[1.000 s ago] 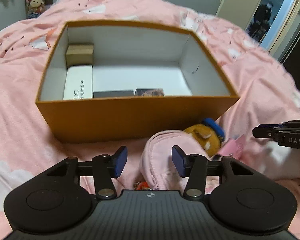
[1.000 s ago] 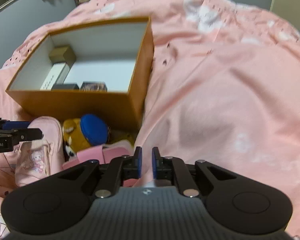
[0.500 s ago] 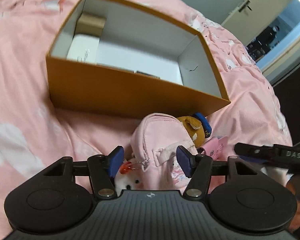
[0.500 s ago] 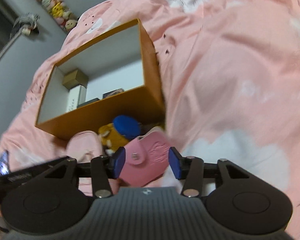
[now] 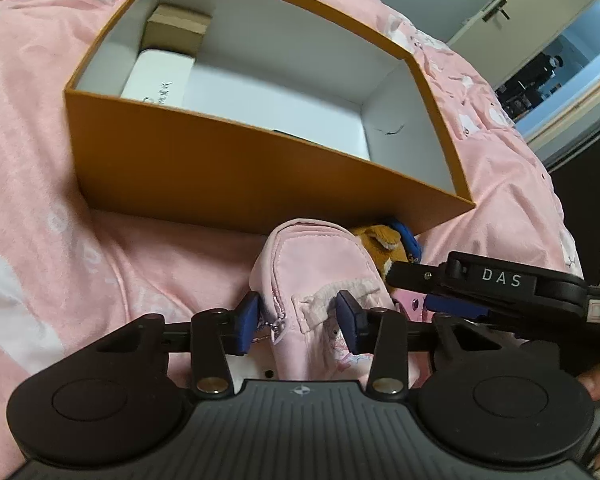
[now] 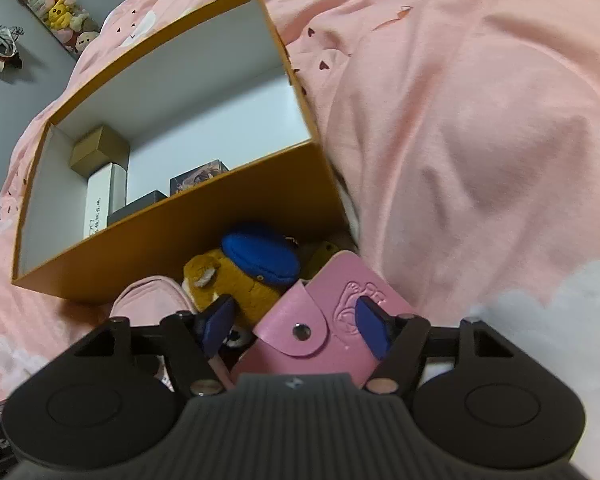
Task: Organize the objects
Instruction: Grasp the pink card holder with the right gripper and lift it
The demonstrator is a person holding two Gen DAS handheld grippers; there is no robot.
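Orange cardboard box (image 5: 236, 168) with white interior sits open on the pink quilted bedspread (image 5: 40, 200), tilted across both views. Inside, along its left wall: a small tan cardboard cube (image 6: 98, 154) at the back, a long white carton with print (image 5: 156, 80) in front of it, then a flat dark box (image 6: 138, 208) and a small printed picture box (image 6: 198, 178) against the near wall. Rest of the floor is bare white. Just outside the near wall, on the bedspread, a cluster of loose items: pale pink fabric mini backpack pouch (image 5: 320, 276), brown plush toy with a blue cap (image 6: 244, 276), and a glossy pink leather snap wallet (image 6: 332, 320). Plush is wedged between pouch and wallet, touching the box wall. Left gripper (image 5: 298, 320): jaws closing, blue pads on either side of the pouch's lower end by the zipper pull, narrow gap, pads at the fabric; firm pinch not clear. Right gripper (image 6: 296, 328): jaws opening, wide, straddling the wallet's snap flap, left pad by the plush, right pad over the embossed face; no squeeze visible. From the left wrist view the right gripper comes in from the right, just beside the pouch and over the wallet.
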